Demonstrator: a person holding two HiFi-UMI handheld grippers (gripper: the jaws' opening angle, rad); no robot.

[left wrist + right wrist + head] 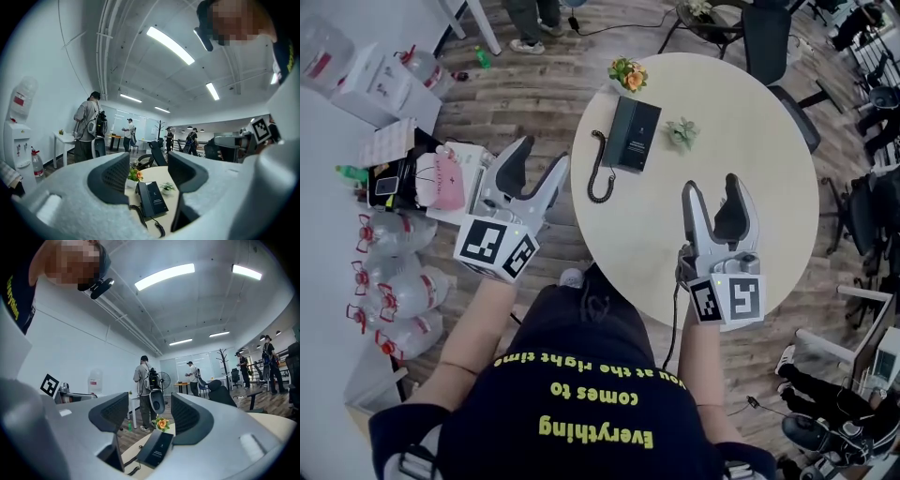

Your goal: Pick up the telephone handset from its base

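Note:
A black telephone (632, 134) lies flat on the round cream table (769, 159), towards its far left. Its handset rests on the base, and a coiled black cord (599, 172) loops off the near left side. My left gripper (540, 159) hangs open, off the table's left edge and nearer than the phone. My right gripper (712, 195) is open over the table's near part, to the right of the phone. In the left gripper view the telephone (152, 198) shows between the open jaws of the gripper (149, 172). The right gripper view frames the telephone (157, 448) under its open gripper (150, 417).
A pot of orange flowers (627, 74) stands behind the phone, and a small green plant (682, 133) sits to its right. Water bottles (389, 281) and boxes (384, 84) crowd the floor at left. Office chairs (769, 37) stand beyond the table. Several people stand farther back in the room.

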